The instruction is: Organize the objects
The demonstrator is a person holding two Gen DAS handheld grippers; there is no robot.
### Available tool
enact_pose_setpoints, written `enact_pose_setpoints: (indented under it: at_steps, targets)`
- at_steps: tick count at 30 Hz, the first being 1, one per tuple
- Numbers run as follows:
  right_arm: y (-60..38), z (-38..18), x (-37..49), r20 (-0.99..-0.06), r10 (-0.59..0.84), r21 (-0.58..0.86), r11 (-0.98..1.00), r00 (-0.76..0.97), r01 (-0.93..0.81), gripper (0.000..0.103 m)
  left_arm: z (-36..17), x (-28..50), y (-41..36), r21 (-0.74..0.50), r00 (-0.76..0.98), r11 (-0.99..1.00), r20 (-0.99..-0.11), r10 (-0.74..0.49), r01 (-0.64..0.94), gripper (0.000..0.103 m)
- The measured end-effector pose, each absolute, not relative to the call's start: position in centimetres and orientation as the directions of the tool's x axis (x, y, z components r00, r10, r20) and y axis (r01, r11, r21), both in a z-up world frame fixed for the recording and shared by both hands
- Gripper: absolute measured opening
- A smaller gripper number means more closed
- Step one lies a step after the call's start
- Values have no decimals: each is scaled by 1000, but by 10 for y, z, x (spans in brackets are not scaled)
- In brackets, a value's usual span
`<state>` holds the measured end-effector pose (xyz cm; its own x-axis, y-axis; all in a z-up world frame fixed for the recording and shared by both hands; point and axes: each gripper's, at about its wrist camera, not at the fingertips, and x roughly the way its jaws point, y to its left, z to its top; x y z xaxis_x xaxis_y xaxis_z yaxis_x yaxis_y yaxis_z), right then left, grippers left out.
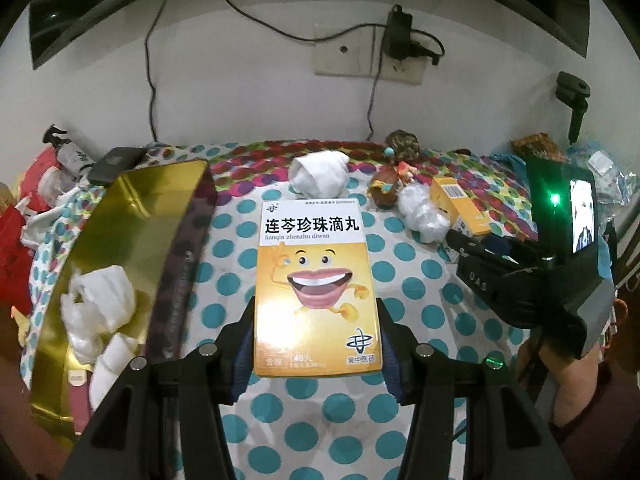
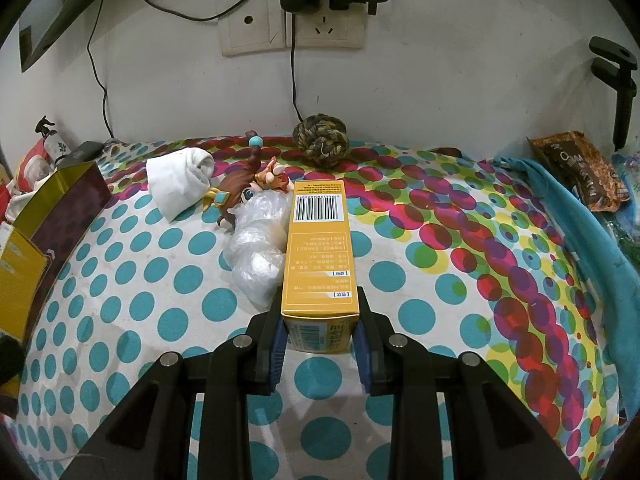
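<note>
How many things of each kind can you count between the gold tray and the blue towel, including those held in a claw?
Yellow medicine boxes: 2
Rolled white cloth: 1
Toy figurine: 1
Rope ball: 1
Plastic-wrapped bundle: 1
Total: 6

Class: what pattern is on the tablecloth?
Polka dots on the tablecloth: teal near, multicoloured farther back. Right wrist view.

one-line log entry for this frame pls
left gripper: shut on smiling-mouth medicine box | right gripper: shut on barcode medicine box | gold tray: holds white wads | table: polka-dot cloth
</note>
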<state>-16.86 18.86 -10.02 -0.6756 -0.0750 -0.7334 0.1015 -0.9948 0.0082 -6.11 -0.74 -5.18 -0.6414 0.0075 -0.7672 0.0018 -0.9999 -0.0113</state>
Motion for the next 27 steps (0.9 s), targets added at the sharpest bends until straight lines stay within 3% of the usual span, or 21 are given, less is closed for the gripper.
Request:
enact_pose_setpoints:
  at_steps: [14,27]
  targets:
    - [186,-100,-169,-733,-59,-12,-995,-677,101,28,-30,-44,-63,38,-653,-989,-747,-124,144,53]
    - [184,-101,-168,-735,-55,-16,-995,-675,99,28,-25,-36,-93,40,-652,-977,-739,-171,211,53]
